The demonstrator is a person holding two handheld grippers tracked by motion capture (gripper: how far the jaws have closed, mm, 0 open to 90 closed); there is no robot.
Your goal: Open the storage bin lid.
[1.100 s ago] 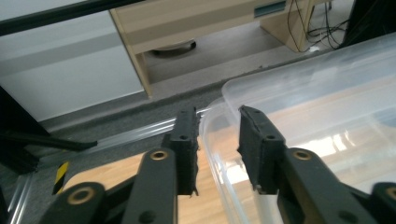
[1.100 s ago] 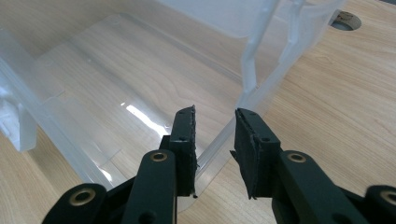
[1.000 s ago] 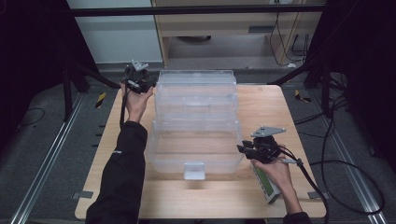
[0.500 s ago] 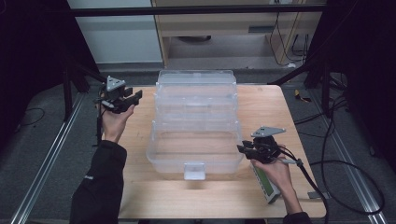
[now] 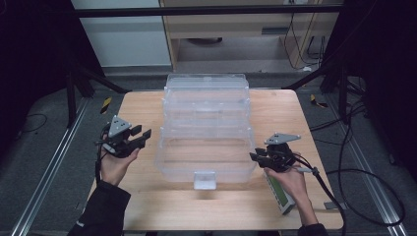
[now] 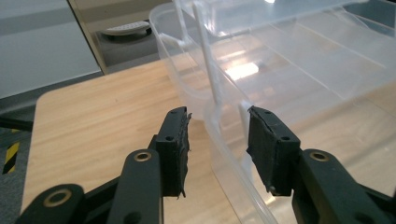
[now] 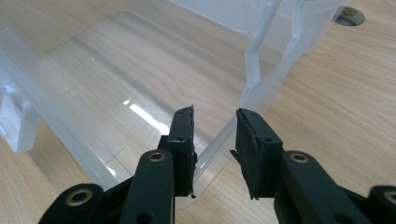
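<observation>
Evidently the left gripper [image 5: 145, 135] is the one with work left to do: its jaws have just been opening and stand apart with nothing between the pads. In the left gripper view [image 6: 217, 140] the left wall of the clear plastic bin [image 6: 219, 135] lies just ahead, in line with the gap, while from above the gripper sits near that wall but apart from it. The right gripper [image 5: 253, 157] is at the bin's near right corner with its jaws also apart; in the right gripper view [image 7: 215, 140] the corner rim runs into the gap, yet no pad plainly presses on it. The bin [image 5: 206, 167] stands in the middle of the wooden table [image 5: 162, 206], its white latch [image 5: 204, 180] facing the near edge. My reading is that a two-sided hold on the bin is being set up and is about half made: the right side is in place, the left side has yet to reach the wall, and neither side has closed. Hard to make out is how the clear tiers toward the far end fit together, whether as stacked bins or a raised lid. A green-and-white object [image 5: 280, 194] by the near right edge lies partly under the right hand [image 5: 290, 179] and cannot be identified.
</observation>
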